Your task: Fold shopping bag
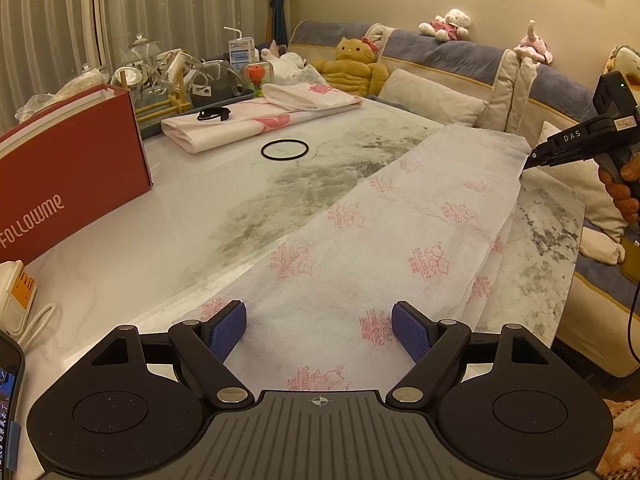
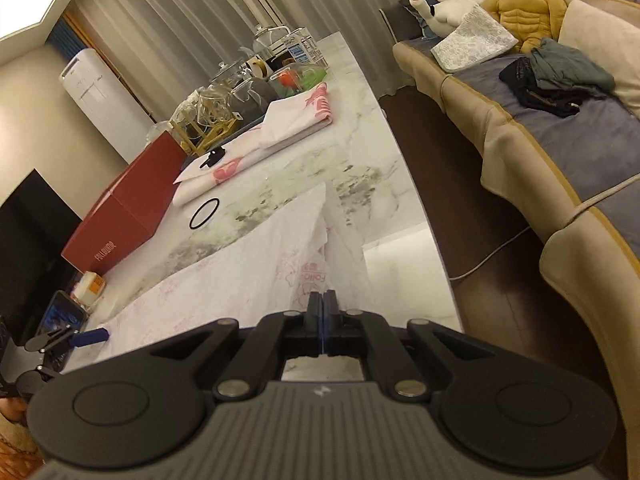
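A white shopping bag [image 1: 400, 232] with pink prints lies flat and lengthwise on the marble table [image 1: 160, 232]. My left gripper [image 1: 320, 332] hovers open over the bag's near end, its blue pads [image 1: 228, 332] on either side of the fabric and not pressing it. At the far right edge, a hand holds my right gripper [image 1: 534, 158], whose tips meet the bag's far corner. In the right wrist view my right gripper [image 2: 322, 300] is shut on the bag [image 2: 240, 276], and the fabric rises to it in a raised fold. My left gripper [image 2: 80, 338] shows at the lower left.
A red box [image 1: 72, 168] stands at the left. A black ring [image 1: 285, 149] lies mid-table near folded bags [image 1: 248, 124] and a tray of glassware [image 1: 168, 76]. A sofa [image 1: 460, 60] with plush toys runs behind the table. A phone [image 2: 60, 320] lies near the table's end.
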Motion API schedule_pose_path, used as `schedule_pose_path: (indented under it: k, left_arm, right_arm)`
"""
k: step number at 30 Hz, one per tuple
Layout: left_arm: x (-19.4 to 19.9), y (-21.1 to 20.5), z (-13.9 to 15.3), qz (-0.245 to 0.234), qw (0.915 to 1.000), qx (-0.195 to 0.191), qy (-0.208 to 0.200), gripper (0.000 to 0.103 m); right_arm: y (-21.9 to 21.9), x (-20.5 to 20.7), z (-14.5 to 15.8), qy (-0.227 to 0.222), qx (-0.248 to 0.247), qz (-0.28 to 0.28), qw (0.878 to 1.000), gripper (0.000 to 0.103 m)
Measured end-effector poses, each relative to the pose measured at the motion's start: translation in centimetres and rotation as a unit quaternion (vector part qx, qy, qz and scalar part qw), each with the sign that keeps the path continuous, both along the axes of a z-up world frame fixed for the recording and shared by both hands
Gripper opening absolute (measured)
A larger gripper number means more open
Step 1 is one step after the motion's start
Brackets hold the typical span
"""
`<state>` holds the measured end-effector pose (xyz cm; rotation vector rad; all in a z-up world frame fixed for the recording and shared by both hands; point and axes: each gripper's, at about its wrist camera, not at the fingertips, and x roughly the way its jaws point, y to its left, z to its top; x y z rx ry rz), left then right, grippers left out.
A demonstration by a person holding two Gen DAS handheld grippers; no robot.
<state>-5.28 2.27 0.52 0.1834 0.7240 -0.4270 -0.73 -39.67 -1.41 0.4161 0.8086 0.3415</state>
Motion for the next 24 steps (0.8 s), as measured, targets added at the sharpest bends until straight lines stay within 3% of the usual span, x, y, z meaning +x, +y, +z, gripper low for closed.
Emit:
schedule_pose_path:
  k: [4,24]
  left_arm:
    - [0.05,0.0,0.01,-0.002,1.0,0.001,0.001,0.08]
    - [0.04,-0.07,-0.08,0.001,1.0,0.0,0.0,0.08]
  right_arm:
    - [0.85,-0.3,0.42,-0.006,-0.036,0.013,0.999,0.0]
    - [0.15,-0.12,0.13,-0.002,-0.012,0.012,1.0,0.0]
